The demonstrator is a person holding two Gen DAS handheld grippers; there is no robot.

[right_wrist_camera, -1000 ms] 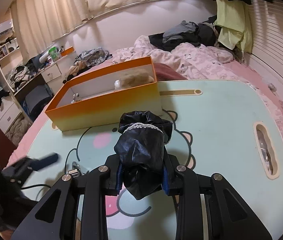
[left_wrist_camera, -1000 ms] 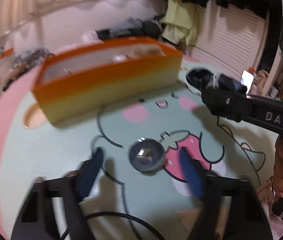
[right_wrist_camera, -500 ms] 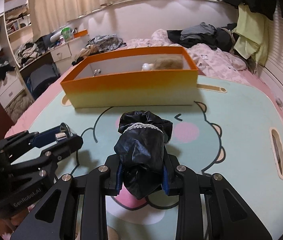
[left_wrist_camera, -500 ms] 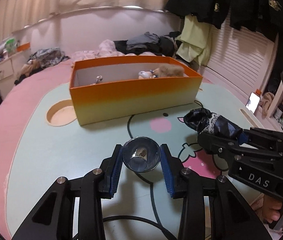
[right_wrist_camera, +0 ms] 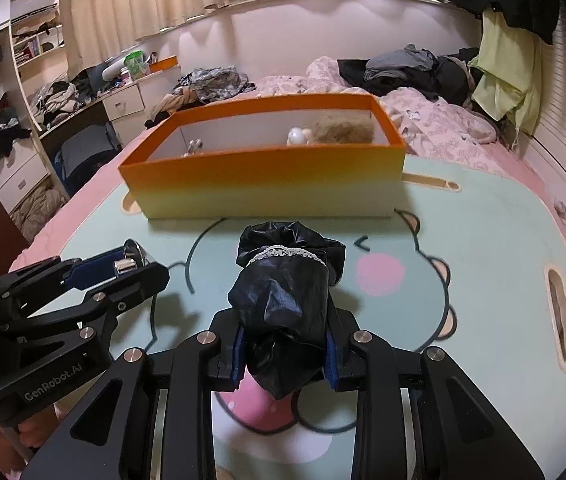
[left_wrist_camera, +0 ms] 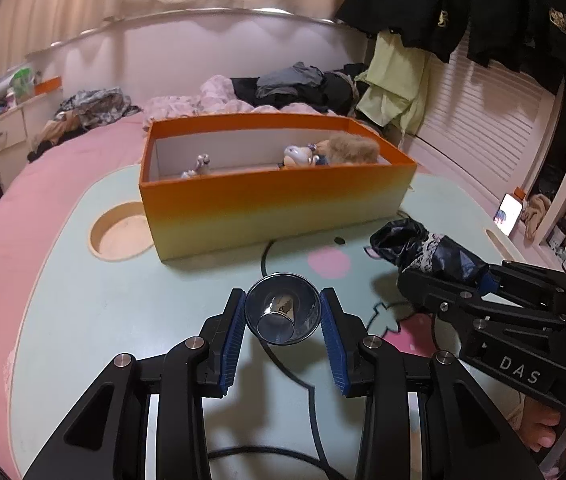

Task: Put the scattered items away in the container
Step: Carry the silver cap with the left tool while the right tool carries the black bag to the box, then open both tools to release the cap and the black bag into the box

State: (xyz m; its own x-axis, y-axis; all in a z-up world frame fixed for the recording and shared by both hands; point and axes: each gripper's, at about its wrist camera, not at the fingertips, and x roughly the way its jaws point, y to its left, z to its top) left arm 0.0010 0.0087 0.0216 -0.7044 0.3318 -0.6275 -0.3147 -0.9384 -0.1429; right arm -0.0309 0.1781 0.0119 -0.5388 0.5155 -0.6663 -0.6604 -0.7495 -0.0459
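Note:
My left gripper is shut on a shiny metal cup, held above the table with its mouth facing the camera; it also shows in the right wrist view. My right gripper is shut on a black pouch with a lace band, also seen in the left wrist view. The orange box stands beyond both grippers, open on top; it shows in the right wrist view too. Inside lie a furry toy, a small figure and a small metal piece.
The mint table carries a cartoon print, a round recess left of the box and a slot at the right. A black cable runs under my left gripper. A bed with clothes lies behind.
My left gripper closed on the metal cup and lifted it off the table. Both grippers have moved closer to the orange box.

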